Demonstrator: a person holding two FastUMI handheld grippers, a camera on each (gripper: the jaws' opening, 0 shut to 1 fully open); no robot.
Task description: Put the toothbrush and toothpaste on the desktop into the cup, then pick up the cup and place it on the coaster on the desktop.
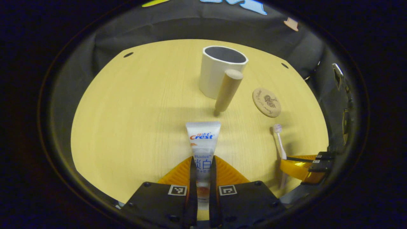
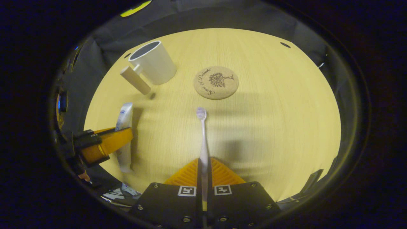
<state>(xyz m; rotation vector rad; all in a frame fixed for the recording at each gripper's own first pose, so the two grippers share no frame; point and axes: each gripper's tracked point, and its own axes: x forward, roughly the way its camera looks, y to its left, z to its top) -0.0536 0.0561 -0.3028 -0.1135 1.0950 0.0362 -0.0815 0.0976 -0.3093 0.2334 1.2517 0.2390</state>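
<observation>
A pale wooden desktop point(image 1: 133, 127) was ringed by black cloth. A Crest toothpaste tube point(image 1: 203, 149) was clamped by the left gripper point(image 1: 203, 178); the toothbrush point(image 2: 203, 143) was pinched by the right gripper point(image 2: 203, 178). The white cup point(image 1: 219, 71) stood near the round coaster point(image 2: 216, 82), which was printed with a tree.

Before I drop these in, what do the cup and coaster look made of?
Cup: matte white, faceted walls, likely plastic or ceramic; its cylindrical handle looks like pale wood. Coaster: tan, speckled disc with a dark printed tree, probably cork.
</observation>
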